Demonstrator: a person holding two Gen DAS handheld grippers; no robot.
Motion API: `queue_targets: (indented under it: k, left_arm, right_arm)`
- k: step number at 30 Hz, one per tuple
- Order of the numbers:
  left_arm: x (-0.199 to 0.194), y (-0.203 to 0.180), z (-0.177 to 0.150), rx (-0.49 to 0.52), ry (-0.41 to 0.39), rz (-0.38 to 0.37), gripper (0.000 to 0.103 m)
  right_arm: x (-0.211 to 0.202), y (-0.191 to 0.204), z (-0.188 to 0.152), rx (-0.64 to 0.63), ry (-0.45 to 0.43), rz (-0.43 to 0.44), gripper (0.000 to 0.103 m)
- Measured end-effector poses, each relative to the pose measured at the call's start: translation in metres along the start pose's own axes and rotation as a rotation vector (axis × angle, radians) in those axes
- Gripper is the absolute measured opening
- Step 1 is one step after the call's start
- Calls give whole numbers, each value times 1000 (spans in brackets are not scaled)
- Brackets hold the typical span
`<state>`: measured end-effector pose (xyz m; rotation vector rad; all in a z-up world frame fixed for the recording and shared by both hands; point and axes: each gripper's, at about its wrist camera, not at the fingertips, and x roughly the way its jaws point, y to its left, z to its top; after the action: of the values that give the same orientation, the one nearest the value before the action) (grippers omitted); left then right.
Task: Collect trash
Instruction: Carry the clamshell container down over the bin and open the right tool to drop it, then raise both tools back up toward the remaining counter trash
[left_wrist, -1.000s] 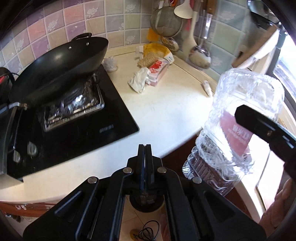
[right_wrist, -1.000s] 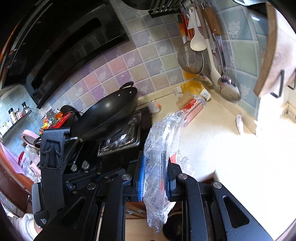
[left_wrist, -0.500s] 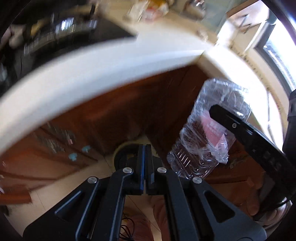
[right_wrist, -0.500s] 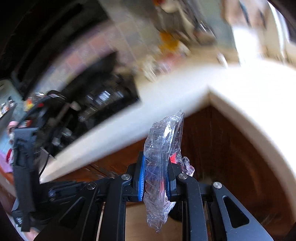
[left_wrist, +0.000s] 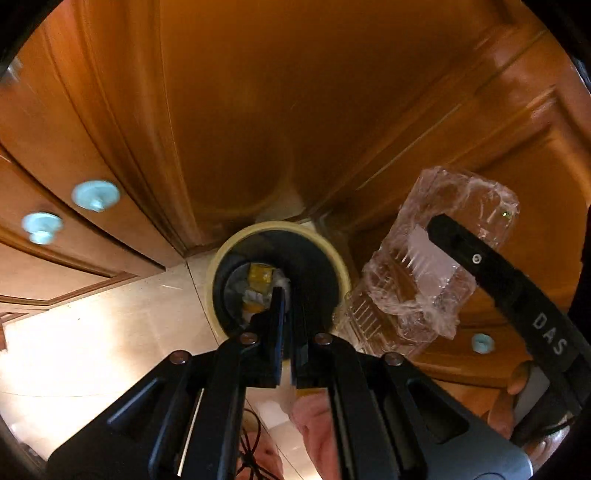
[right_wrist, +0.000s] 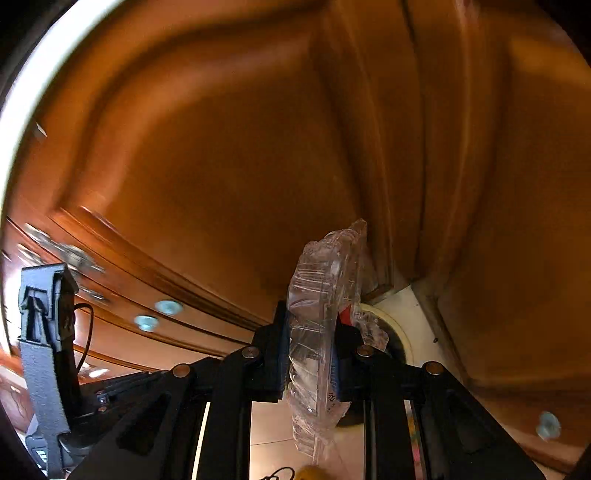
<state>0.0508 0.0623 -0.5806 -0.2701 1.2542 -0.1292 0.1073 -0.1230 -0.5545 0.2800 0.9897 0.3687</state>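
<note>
Clear plastic container (right_wrist: 321, 325) pinched in right gripper (right_wrist: 312, 354) | left gripper (left_wrist: 287, 325) pressed together, apparently empty | bin (left_wrist: 221, 254) below

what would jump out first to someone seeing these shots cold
The crumpled clear plastic container, clamped upright in the right tongs, fills the middle of the right wrist view. In the left wrist view, the round bin on the floor in the cabinet corner draws the eye, with scraps inside and the empty left tongs above it. Glossy orange-brown cabinet doors surround everything.
</note>
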Motion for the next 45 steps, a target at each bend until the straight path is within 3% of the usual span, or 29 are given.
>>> queue_targets:
  k: [3, 4, 6, 7, 8, 10, 13, 16, 18, 26, 35, 45]
  left_arm:
    - [42, 8, -6, 11, 24, 5, 0]
    - [53, 11, -7, 15, 27, 6, 8]
    - [74, 18, -8, 0, 34, -1, 35]
    - [83, 22, -12, -15, 33, -2, 57]
    - [89, 26, -14, -25, 31, -1, 66]
    - [103, 31, -19, -24, 40, 6, 67]
    - [114, 37, -25, -26, 54, -2, 68]
    - [115, 41, -28, -45, 43, -13, 78]
    - [112, 45, -30, -59, 31, -18, 79]
    - [59, 33, -41, -39, -17, 46, 79]
    - [-30, -25, -47, 82, -60, 56, 79]
    - [-197, -90, 3, 184, -210, 95, 79]
  right_arm:
    - [41, -5, -16, -21, 25, 6, 17]
    - [56, -7, -24, -32, 43, 15, 19]
    - [80, -12, -34, -48, 84, 20, 21]
    - [90, -14, -38, -53, 104, 21, 30]
    - [100, -15, -44, -56, 124, 18, 42]
    - [114, -20, -53, -54, 143, 5, 55]
    - [126, -25, -67, -52, 174, 4, 55]
    - [132, -28, -72, -64, 191, -13, 55]
    - [133, -30, -75, -59, 197, -13, 55]
    - [111, -45, -67, -4, 223, -57, 55]
    - [30, -31, -44, 4, 240, -83, 55]
    - [-153, 22, 60, -18, 50, -119, 55]
